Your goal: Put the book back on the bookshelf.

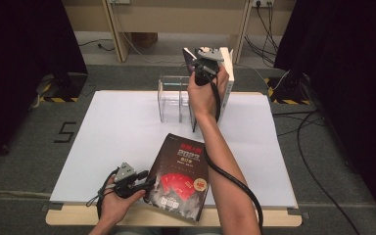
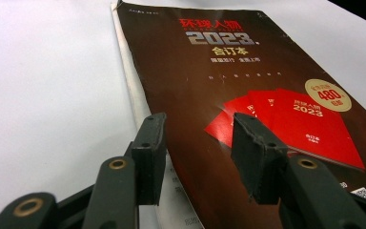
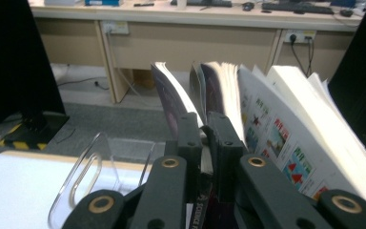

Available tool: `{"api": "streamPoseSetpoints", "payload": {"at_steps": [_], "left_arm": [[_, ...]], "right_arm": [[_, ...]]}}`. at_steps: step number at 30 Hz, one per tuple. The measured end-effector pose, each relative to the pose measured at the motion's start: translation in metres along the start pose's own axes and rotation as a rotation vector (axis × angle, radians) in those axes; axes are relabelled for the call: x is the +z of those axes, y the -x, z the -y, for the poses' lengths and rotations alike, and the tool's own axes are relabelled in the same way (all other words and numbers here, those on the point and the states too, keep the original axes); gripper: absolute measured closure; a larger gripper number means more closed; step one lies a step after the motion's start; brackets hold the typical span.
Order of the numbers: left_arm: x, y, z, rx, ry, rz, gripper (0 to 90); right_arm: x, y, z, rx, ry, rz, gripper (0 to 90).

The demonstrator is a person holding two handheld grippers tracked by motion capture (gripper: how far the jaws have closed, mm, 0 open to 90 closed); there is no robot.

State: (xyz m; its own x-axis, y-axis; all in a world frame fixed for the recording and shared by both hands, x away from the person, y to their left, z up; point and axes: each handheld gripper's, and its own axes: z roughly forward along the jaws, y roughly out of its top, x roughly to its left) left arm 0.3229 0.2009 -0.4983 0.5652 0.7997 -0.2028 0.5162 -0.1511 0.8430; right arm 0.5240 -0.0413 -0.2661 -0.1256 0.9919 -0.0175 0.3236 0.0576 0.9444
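My right gripper point(image 3: 204, 136) clamps a thin upright magazine point(image 3: 208, 90), spine down, in the clear rack point(image 3: 83, 174); my left gripper point(image 2: 198, 143) gapes over the flat 2023 volume point(image 2: 228, 86).

Even overhead light, soft shadows — dark curtains at edges; white sheet point(image 1: 127, 132) glares, gripper views soft.

I am counting one dark magazine point(image 1: 180, 177) lying at six o'clock, one clear rack point(image 1: 172, 98) at twelve, three books point(image 3: 248, 119) standing in it.
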Motion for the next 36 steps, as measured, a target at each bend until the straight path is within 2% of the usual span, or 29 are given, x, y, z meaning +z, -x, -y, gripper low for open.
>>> {"api": "streamPoseSetpoints", "payload": {"at_steps": [2, 5, 8, 10, 11, 12, 14, 18, 22, 28, 30, 36], "left_arm": [[0.000, 0.000, 0.000, 0.000, 0.001, 0.000, 55.3], [0.000, 0.000, 0.000, -0.001, 0.001, 0.001, 55.3], [0.000, 0.000, 0.000, 0.001, 0.001, 0.001, 55.3], [0.000, 0.000, 0.000, 0.002, 0.002, 0.002, 55.3], [0.000, 0.000, 0.000, 0.003, 0.001, 0.001, 55.2], [0.000, 0.001, 0.000, 0.002, 0.003, 0.002, 55.2], [0.000, 0.001, 0.000, 0.005, 0.001, 0.002, 55.2], [0.001, 0.002, 0.000, 0.005, 0.002, 0.002, 55.1], [0.001, 0.002, 0.000, 0.004, 0.003, 0.004, 55.1], [0.001, 0.001, 0.000, 0.008, 0.001, 0.005, 55.1], [0.000, 0.002, 0.000, 0.009, 0.001, 0.006, 55.1], [0.000, 0.002, 0.000, 0.009, 0.002, 0.006, 55.1]], "right_arm": [[0.002, 0.001, -0.001, 0.013, 0.008, 0.001, 85.1], [0.003, 0.000, -0.001, 0.006, 0.011, 0.010, 85.0], [0.002, -0.001, 0.000, -0.005, -0.014, 0.017, 84.8], [0.000, -0.001, 0.000, -0.013, -0.062, 0.012, 84.6], [-0.001, -0.001, 0.001, -0.006, -0.070, 0.008, 84.4], [-0.002, 0.000, 0.001, -0.024, -0.082, 0.014, 84.3], [-0.004, 0.002, 0.002, -0.014, -0.134, 0.002, 84.1], [-0.006, 0.006, 0.001, -0.030, -0.193, -0.005, 83.8], [-0.002, 0.010, -0.005, -0.022, -0.260, -0.031, 80.9], [0.002, 0.013, -0.008, -0.023, -0.291, -0.040, 78.4], [0.003, 0.014, -0.010, -0.008, -0.298, -0.057, 78.1], [0.003, 0.012, -0.014, -0.019, -0.334, -0.086, 77.1]]}}
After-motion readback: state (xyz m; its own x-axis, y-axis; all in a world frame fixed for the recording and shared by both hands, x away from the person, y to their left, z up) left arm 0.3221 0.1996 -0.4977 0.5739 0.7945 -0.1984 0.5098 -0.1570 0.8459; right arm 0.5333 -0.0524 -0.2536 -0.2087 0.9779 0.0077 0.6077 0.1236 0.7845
